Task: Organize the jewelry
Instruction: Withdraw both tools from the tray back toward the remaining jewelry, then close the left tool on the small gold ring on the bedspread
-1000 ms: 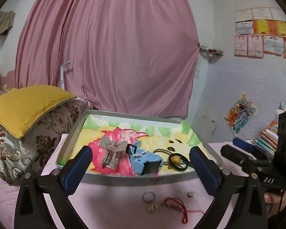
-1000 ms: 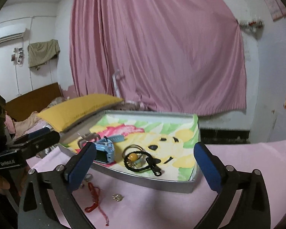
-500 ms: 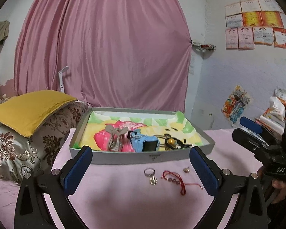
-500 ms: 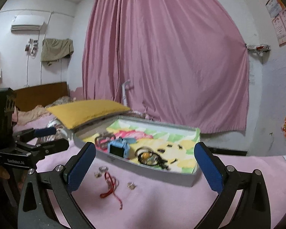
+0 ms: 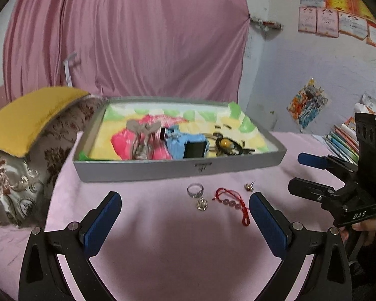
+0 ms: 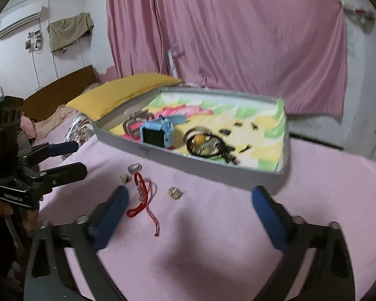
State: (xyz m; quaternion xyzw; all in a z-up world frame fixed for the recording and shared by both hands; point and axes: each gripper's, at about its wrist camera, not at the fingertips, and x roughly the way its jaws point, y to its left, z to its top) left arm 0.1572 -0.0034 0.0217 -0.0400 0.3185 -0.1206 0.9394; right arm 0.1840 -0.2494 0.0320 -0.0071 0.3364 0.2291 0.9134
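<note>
Both claws hover over loose jewelry lying on the pink cloth, ahead of the tray.

From your left gripper, jaws spread wide and empty, the silver ring sits at twelve o'clock, the small gold stud just under it, then the red cord bracelet at one o'clock. Your right gripper has just been closing, nothing between its pads, so hold it wide. The limp cord looks easiest: come down straight, pinch its beaded middle. The grey tray, stiff-walled with glossy cartoon lining, waits beyond.
</note>
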